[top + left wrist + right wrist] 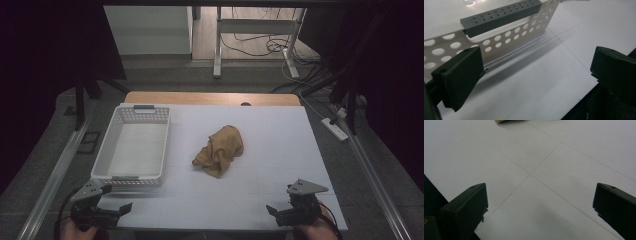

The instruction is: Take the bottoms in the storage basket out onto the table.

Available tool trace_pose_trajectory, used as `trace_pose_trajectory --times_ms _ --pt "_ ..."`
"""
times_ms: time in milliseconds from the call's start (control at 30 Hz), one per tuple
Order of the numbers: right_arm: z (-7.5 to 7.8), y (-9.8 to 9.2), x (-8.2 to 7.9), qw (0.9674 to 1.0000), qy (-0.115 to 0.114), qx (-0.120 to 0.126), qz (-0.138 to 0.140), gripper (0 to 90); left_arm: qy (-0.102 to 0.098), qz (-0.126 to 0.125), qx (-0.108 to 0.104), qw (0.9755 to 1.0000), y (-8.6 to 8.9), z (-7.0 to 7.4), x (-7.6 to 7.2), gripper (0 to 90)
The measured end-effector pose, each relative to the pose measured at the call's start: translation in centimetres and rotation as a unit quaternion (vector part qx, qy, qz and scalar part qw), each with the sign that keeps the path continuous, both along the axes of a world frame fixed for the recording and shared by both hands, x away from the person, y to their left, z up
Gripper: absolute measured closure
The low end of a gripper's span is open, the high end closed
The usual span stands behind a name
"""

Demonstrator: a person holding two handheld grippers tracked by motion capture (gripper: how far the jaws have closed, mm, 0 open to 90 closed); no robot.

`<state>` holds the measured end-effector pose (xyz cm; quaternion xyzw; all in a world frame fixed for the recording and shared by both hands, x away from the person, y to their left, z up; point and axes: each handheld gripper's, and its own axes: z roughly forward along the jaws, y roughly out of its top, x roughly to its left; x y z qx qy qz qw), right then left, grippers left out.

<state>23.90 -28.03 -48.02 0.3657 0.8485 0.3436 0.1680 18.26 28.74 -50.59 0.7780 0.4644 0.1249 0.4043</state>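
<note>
The crumpled cloth point(219, 151) lies mid-surface, beyond both hand-held grippers at the near edge, its long axis slanting toward the far right; the right hand-held gripper point(276, 212) seems slightly nearer than the left hand-held gripper point(121, 210), both wide open and empty

A white sheet point(260, 190) with thin grid lines covers the tabletop point(210, 98), and the wooden edge of the tabletop shows along the far side. Behind it, on the grey floor point(165, 75), stand white furniture legs point(217, 47). Loose cables point(265, 47) and a white power strip point(335, 127) lie there.
</note>
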Motion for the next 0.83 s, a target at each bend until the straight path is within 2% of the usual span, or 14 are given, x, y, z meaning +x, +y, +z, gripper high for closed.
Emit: trace_pose_trajectory --times_ms 300,600,833 --pt "-0.01 0.04 0.01 1.0 0.0 -0.001 -0.001 0.3 0.001 0.005 0.001 1.0 0.34 -0.01 -0.49 0.0" --pt "-0.01 0.07 0.02 1.0 0.0 -0.003 -0.002 0.3 0.015 0.008 0.019 0.9997 0.45 -0.06 -0.85 0.0" --pt "-0.04 0.08 0.04 1.0 0.0 -0.004 0.0 0.3 0.023 0.008 0.019 0.9995 0.42 -0.11 -0.69 0.0"
